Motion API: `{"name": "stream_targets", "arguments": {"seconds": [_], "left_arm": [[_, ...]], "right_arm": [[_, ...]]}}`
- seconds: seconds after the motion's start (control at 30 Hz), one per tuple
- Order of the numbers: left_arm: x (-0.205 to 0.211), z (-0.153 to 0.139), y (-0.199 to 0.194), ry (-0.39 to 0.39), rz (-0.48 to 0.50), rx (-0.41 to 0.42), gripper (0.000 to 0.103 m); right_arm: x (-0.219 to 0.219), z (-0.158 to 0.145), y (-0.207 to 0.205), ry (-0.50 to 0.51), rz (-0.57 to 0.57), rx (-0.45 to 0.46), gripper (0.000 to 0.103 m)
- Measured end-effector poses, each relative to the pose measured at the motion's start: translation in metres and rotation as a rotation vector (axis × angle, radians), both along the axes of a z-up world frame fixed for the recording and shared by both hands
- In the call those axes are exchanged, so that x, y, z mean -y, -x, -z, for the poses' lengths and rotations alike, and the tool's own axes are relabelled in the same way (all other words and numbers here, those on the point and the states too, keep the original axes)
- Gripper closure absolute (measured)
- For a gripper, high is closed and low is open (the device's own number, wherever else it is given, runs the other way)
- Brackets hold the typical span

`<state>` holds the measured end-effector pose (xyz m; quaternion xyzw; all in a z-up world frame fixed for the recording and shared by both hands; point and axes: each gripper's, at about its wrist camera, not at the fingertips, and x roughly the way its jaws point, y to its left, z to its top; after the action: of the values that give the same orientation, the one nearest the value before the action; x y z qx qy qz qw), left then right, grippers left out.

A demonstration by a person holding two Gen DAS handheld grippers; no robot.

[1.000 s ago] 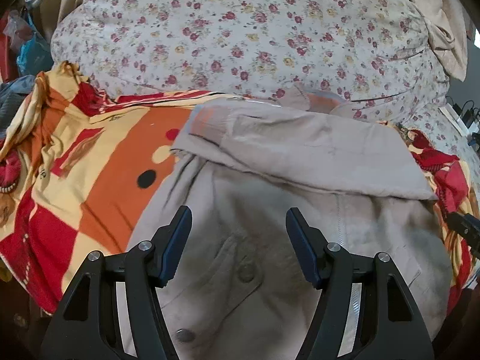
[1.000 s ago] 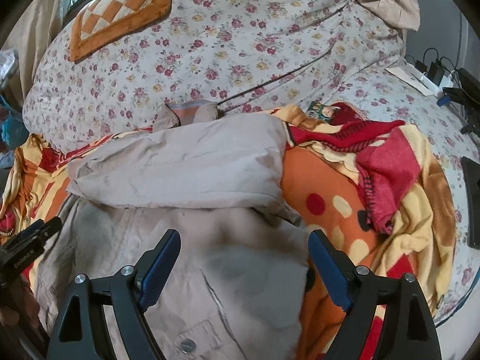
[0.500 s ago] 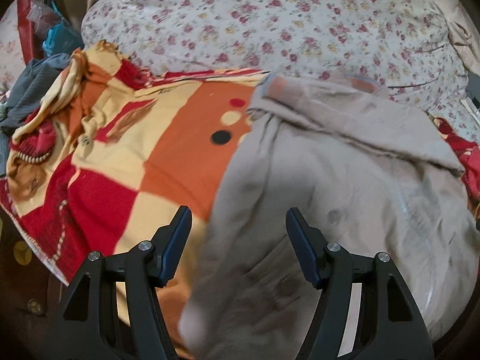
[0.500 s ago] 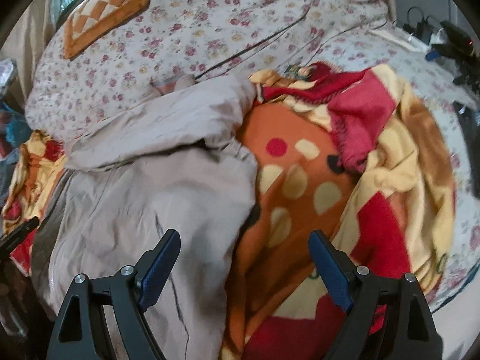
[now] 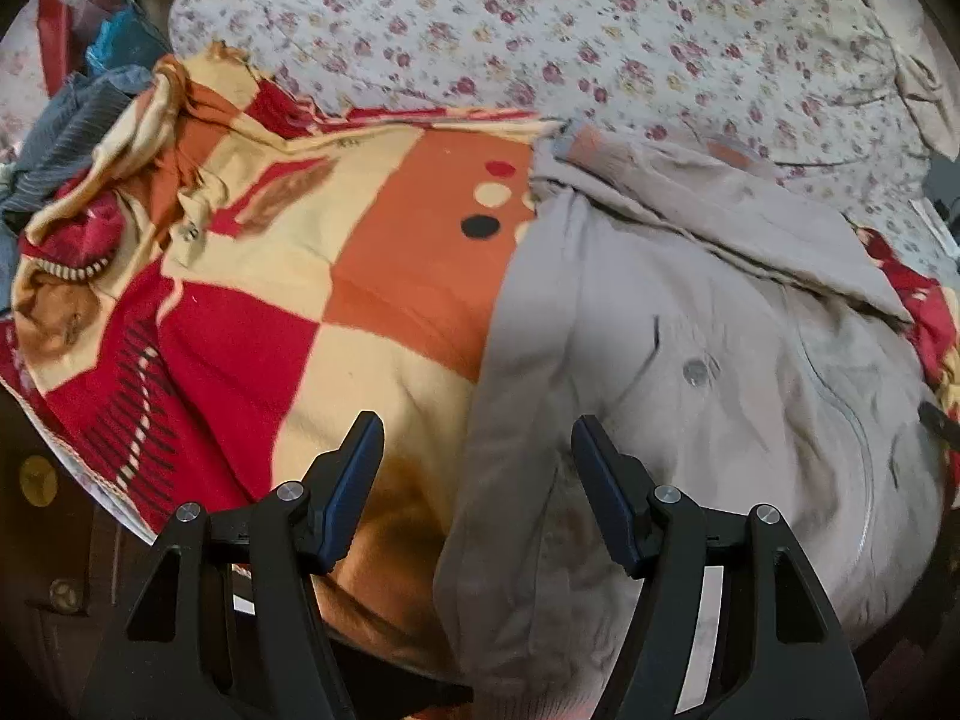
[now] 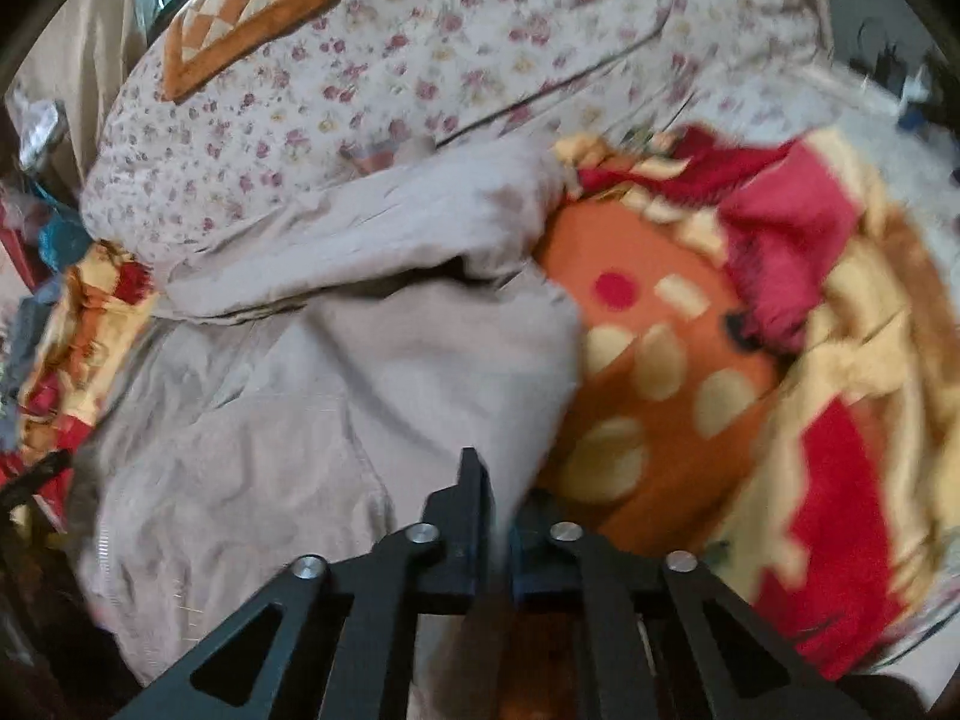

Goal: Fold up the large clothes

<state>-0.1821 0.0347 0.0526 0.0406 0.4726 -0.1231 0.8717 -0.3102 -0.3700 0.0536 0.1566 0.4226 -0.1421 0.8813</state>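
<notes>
A large beige jacket (image 5: 708,372) with snap buttons lies spread on a red, orange and cream blanket (image 5: 312,276), one sleeve folded across its top. My left gripper (image 5: 477,468) is open, its jaws straddling the jacket's left edge near the hem. In the right wrist view the jacket (image 6: 312,396) fills the left half. My right gripper (image 6: 495,516) is shut on the jacket's right bottom edge, with the cloth pinched between the fingers.
The blanket (image 6: 720,396) lies bunched at the right over a floral quilt (image 6: 420,60). An orange checked cushion (image 6: 252,12) sits at the back. Grey and blue clothes (image 5: 72,120) are piled at far left. Cables (image 6: 900,78) lie at far right.
My right gripper has closed on the jacket's right edge. My left gripper has shifted left to the jacket's left edge and stays open.
</notes>
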Motion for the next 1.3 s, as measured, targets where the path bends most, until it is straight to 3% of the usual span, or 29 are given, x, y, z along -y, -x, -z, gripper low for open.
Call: {"name": "stream_targets", "arguments": {"seconds": [0.1,0.17,0.2,0.23,0.3,0.33,0.5,0.67,0.8,0.9,0.97,1.07,1.23,1.3], "left_arm": [[-0.006,0.011,0.000,-0.007,0.004,-0.045,0.037],[-0.012,0.015,0.002,0.015,0.017,-0.078,0.037],[-0.015,0.016,0.003,0.028,0.026,-0.093,0.037],[-0.017,0.017,0.005,0.046,0.040,-0.115,0.037],[-0.021,0.017,0.009,0.062,0.063,-0.138,0.037],[-0.022,0.016,0.012,0.063,0.078,-0.142,0.037],[-0.018,0.029,0.017,0.070,0.144,-0.202,0.037],[-0.017,0.043,0.016,0.102,0.134,-0.248,0.037],[-0.013,0.036,0.027,0.127,0.215,-0.241,0.037],[-0.012,0.038,0.030,0.094,0.223,-0.221,0.037],[-0.014,0.045,0.027,0.078,0.197,-0.235,0.037],[-0.019,0.046,0.027,0.116,0.181,-0.247,0.037],[-0.013,0.048,0.032,0.111,0.229,-0.249,0.037],[-0.012,0.049,0.032,0.110,0.233,-0.251,0.037]], "right_arm": [[0.007,0.005,-0.001,-0.026,0.009,-0.039,0.100],[0.006,-0.002,0.006,-0.067,-0.003,-0.015,0.099],[0.007,-0.005,0.011,-0.090,-0.008,-0.001,0.094],[0.007,-0.009,0.018,-0.124,-0.016,0.011,0.086],[0.004,-0.014,0.034,-0.208,-0.060,0.016,0.032],[0.002,-0.015,0.045,-0.252,-0.088,0.019,0.027],[-0.030,0.004,0.078,-0.296,-0.227,-0.074,0.027],[-0.054,0.028,0.087,-0.302,-0.310,-0.129,0.028],[-0.078,0.016,0.089,-0.277,-0.419,-0.092,0.031],[-0.101,0.011,0.086,-0.214,-0.513,-0.105,0.031],[-0.106,0.022,0.083,-0.218,-0.528,-0.136,0.031],[-0.101,0.037,0.077,-0.257,-0.505,-0.178,0.031],[-0.102,0.036,0.075,-0.324,-0.581,-0.115,0.031],[-0.109,0.046,0.070,-0.330,-0.604,-0.142,0.032]]}}
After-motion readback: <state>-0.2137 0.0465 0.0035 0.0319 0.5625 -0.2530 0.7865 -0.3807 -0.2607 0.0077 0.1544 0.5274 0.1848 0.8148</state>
